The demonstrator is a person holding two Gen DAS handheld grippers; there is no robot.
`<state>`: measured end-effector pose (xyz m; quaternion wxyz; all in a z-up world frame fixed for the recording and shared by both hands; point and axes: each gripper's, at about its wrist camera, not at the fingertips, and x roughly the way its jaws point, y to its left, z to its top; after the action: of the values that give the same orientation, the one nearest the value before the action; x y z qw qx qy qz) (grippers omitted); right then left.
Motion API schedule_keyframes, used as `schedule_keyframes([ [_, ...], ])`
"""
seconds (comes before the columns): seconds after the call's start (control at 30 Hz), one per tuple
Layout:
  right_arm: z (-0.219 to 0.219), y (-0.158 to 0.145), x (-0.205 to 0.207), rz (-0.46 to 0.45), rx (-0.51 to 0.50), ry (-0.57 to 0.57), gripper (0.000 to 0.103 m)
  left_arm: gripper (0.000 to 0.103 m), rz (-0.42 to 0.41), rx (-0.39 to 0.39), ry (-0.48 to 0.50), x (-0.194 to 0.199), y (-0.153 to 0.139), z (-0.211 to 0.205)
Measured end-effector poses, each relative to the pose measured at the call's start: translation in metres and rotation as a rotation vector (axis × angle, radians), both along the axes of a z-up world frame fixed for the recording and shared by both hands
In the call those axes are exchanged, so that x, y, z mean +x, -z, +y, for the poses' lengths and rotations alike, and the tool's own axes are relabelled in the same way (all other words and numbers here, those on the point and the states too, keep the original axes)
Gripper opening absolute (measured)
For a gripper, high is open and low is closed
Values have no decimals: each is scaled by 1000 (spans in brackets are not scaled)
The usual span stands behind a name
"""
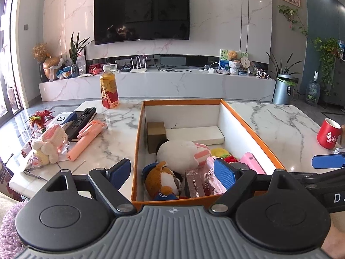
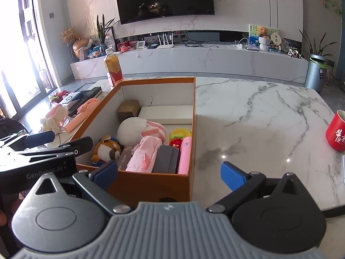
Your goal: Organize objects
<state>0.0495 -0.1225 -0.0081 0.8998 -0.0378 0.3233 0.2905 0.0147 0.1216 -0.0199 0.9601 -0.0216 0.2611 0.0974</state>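
Note:
An orange box (image 1: 138, 133) (image 2: 151, 183) stands on the marble table and holds a white plush (image 1: 176, 153) (image 2: 131, 129), a brown dog toy (image 1: 160, 180) (image 2: 106, 149), pink pouches, a photo card box (image 1: 194, 185) and a brown carton (image 1: 155, 136). My left gripper (image 1: 172, 173) is open and empty at the box's near end, its fingers astride the near-left corner. My right gripper (image 2: 169, 173) is open and empty, just in front of the box's near wall. Left of the box lie a pink selfie stick (image 1: 86, 138), a crocheted bunny (image 1: 50, 144) and a remote (image 1: 80, 119).
A tea bottle (image 1: 109, 90) (image 2: 113, 69) stands at the table's far left. A red mug (image 1: 328, 132) (image 2: 336, 132) sits at the right edge. A red-tufted ornament (image 1: 41, 117) and a white-blue box (image 1: 64, 117) lie far left. The TV cabinet is beyond.

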Motion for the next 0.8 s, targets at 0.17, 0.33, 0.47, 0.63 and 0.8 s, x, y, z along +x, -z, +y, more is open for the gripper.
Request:
schedule_keyframes([
  [0.17,1,0,-2,-3,-2,-6,101,100,1,5,-4,0,0,-2],
  [0.33,1,-1,-3,-9,-1,-6,101,99,6,13,-13,-2,-1,-3],
  [0.47,2,-2,-4,-14,0,-8,101,100,10,18,-21,-4,-3,-3],
  [0.63,3,-1,-5,-16,-3,-12,101,100,10,17,-29,-5,-4,-1],
  [0.8,4,-3,-5,-22,-3,-14,101,100,12,17,-30,-6,-4,-1],
])
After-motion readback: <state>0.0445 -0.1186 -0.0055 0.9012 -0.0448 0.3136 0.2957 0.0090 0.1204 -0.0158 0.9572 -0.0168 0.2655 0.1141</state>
